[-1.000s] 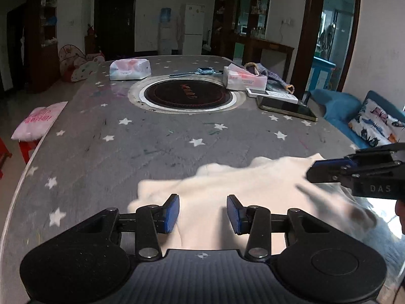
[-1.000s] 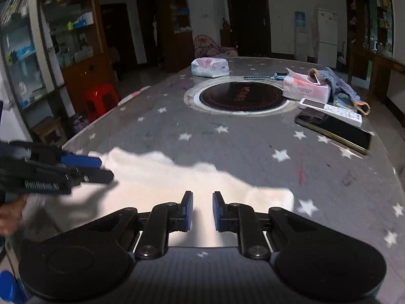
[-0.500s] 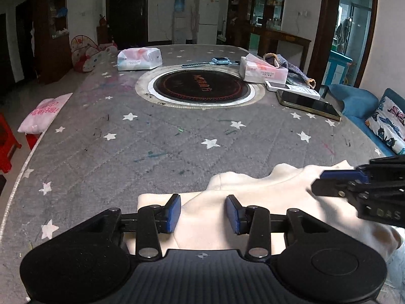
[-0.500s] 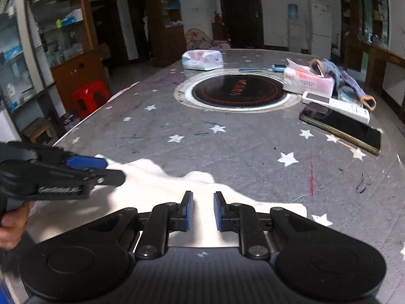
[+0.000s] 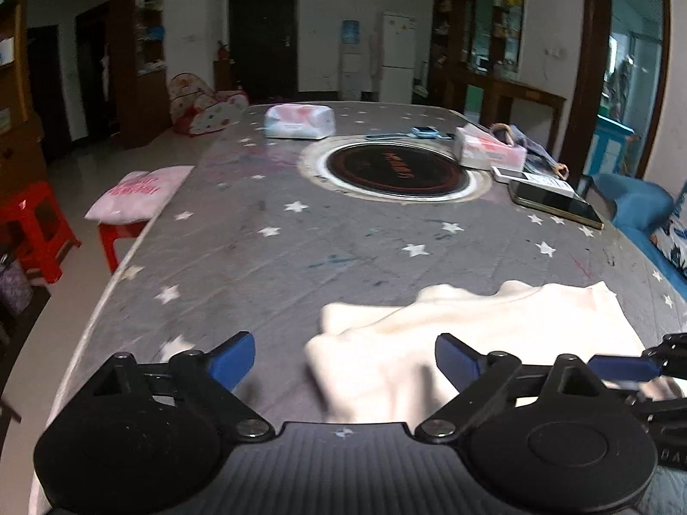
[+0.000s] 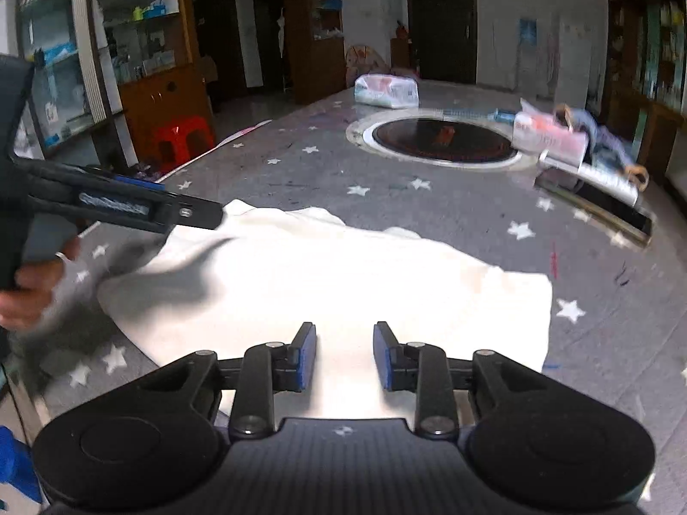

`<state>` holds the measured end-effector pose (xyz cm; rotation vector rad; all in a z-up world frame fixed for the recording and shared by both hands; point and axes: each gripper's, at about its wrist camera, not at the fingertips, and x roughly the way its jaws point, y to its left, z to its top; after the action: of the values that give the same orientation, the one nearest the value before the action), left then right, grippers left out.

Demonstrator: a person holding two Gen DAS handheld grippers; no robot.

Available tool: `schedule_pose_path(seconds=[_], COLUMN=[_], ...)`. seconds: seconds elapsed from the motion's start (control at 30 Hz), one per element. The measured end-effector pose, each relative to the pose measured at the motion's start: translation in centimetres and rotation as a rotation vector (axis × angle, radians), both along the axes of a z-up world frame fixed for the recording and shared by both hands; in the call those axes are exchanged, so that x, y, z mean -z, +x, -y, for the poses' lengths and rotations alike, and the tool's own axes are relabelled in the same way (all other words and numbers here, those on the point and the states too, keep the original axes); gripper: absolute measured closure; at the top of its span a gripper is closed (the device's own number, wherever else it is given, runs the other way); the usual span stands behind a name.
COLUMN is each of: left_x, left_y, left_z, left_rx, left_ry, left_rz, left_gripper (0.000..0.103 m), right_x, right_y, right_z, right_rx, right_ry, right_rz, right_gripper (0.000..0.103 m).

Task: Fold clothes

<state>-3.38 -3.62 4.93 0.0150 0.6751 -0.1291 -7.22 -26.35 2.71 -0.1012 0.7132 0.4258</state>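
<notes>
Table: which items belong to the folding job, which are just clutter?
Job:
- cream garment, lying on the table
- left gripper, jaws opening, clear of the cloth
- right gripper, jaws opening over the cloth

Clutter:
- tissue pack
- tissue box
- phone
- remote
- inset hob

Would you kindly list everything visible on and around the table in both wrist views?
Garment: one, cream, near table edge, partly folded.
Table: one, grey with white stars.
Round inset: one, black, table centre.
Tissue packs: two, pink-white, far side.
Watch: one, blue, behind the inset.
Phone: one, dark, right side.
Remote: one, white, beside the phone.
Stools: two, red, left of table.
Left gripper: black, blue pads, jaws opening wide, nothing pinched.
Right gripper: jaws opening over the garment.
Hand: one, holding the left gripper.
</notes>
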Motion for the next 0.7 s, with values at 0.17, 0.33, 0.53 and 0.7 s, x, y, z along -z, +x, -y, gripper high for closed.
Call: schedule_pose_path(seconds=[0.17, 0.33, 0.53, 0.7], left_x=[-0.4, -0.6, -0.5, -0.3], left_y=[-1.5, -2.6, -3.3, -3.7], left_z=[-2.0, -3.7, -4.8, -5.6], left_rx=[-0.048, -0.098, -0.135, -0.143], left_ry=[-0.017, -0.044, -0.042, -0.051], left_rz=[0.004, -0.008, -0.029, -0.031], left_gripper=[0.0, 0.0, 0.0, 0.0], right_x=[-1.3, -1.5, 0.1, -0.9], right_y=[-1.2, -2.0, -2.0, -2.9], right_z=[-1.4, -5.3, -8.9, -9.8], right_rx=[-0.038, -0.152, -0.21, -0.237], right_ry=[0.023, 0.019, -0.007, -0.023], right_rz=[0.034, 0.059, 0.034, 0.07], right_gripper=[0.073, 0.073, 0.074, 0.074])
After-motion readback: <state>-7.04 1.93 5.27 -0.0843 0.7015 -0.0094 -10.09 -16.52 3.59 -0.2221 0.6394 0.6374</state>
